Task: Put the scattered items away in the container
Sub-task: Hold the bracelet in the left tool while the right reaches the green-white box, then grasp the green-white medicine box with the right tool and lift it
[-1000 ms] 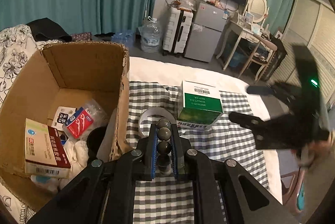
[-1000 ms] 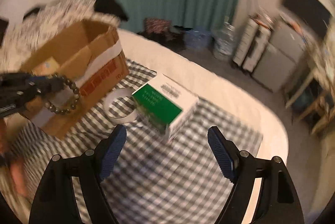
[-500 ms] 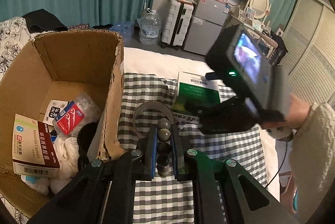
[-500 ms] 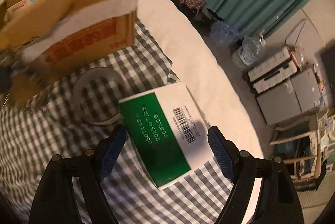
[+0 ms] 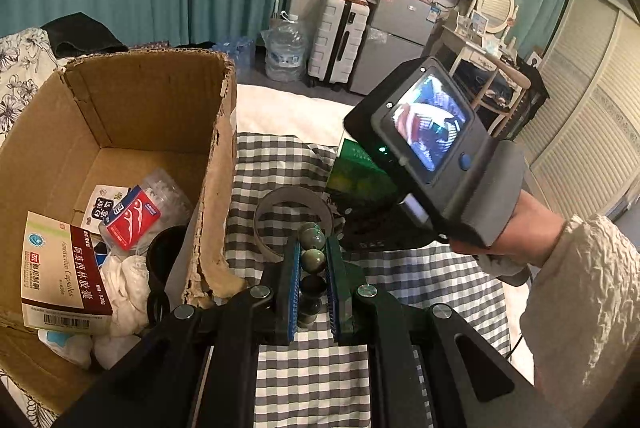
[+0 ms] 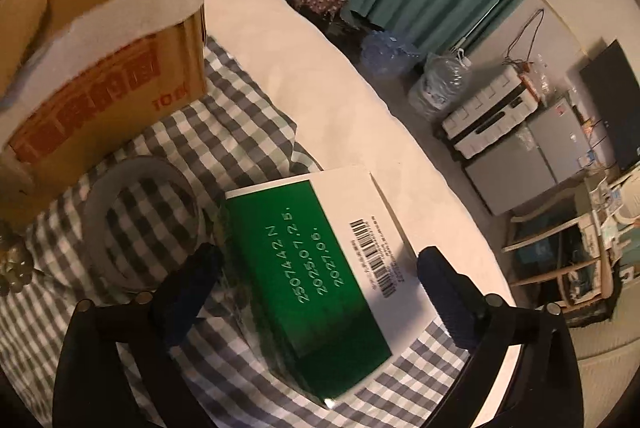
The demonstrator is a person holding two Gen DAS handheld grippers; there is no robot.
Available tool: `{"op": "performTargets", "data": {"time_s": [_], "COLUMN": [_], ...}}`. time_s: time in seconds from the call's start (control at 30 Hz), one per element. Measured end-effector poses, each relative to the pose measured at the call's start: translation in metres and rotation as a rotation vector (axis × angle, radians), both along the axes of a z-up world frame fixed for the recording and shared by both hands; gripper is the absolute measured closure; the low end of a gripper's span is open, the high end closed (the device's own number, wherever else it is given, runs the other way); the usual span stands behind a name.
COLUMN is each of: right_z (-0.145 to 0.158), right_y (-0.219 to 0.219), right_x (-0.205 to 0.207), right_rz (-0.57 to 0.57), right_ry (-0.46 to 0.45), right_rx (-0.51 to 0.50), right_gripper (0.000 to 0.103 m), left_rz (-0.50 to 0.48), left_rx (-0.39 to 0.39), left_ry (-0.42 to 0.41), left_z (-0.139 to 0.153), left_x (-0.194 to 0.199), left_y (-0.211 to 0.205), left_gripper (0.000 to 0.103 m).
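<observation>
My left gripper [image 5: 313,248] is shut on a bead bracelet [image 5: 312,260] of dark round beads, held above the checked cloth just right of the open cardboard box [image 5: 120,108]. My right gripper [image 6: 316,268] is open, its fingers [image 6: 192,280] straddling the green and white box [image 6: 320,268] that lies on the cloth; I cannot tell if the pads touch it. The right gripper's body [image 5: 432,148] hides most of that box [image 5: 352,172] in the left wrist view. A roll of tape [image 6: 140,220] lies between the two boxes; it also shows in the left wrist view [image 5: 294,216].
The cardboard box [image 6: 100,48] holds a medicine carton [image 5: 60,268], a red packet [image 5: 132,216], white tissue and a dark round item. The checked cloth [image 5: 304,380] lies on a white bed. A suitcase, fridge and desk stand beyond.
My right gripper has come down from the right and now straddles the green and white box. My left gripper has kept hold of the bracelet and shifted slightly toward the cardboard box.
</observation>
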State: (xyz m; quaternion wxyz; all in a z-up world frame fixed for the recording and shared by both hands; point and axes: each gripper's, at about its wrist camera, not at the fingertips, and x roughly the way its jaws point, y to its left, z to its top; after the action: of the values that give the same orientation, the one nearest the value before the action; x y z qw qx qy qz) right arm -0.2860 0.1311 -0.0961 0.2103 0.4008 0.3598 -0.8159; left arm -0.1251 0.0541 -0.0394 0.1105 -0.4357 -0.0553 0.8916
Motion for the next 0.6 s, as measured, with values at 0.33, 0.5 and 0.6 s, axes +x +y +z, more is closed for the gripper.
{"op": "performTargets", "data": {"time_s": [0.33,0.5,0.6], "right_z": [0.006,0.018,0.027], "right_y": [0.013,0.040,0.050], "right_x": [-0.023,-0.030,-0.021], "right_rz": [-0.111,-0.176,-0.154], "right_ry": [-0.067,-0.170,-0.234], "right_rx": [-0.123,-0.238,-0.305], "right_gripper": [0.000,0.000,0.000], "left_rz": [0.029,0.032,0.031], "left_rx": [0.012,0.020,0.026], "left_ry": [0.008,0.000,0.003], "left_z": [0.004,0.003,0.005], "left_x": [-0.003,-0.001,0.000], "left_y": [-0.007,-0.010,-0.010], "left_gripper": [0.092,0.092,0.092]}}
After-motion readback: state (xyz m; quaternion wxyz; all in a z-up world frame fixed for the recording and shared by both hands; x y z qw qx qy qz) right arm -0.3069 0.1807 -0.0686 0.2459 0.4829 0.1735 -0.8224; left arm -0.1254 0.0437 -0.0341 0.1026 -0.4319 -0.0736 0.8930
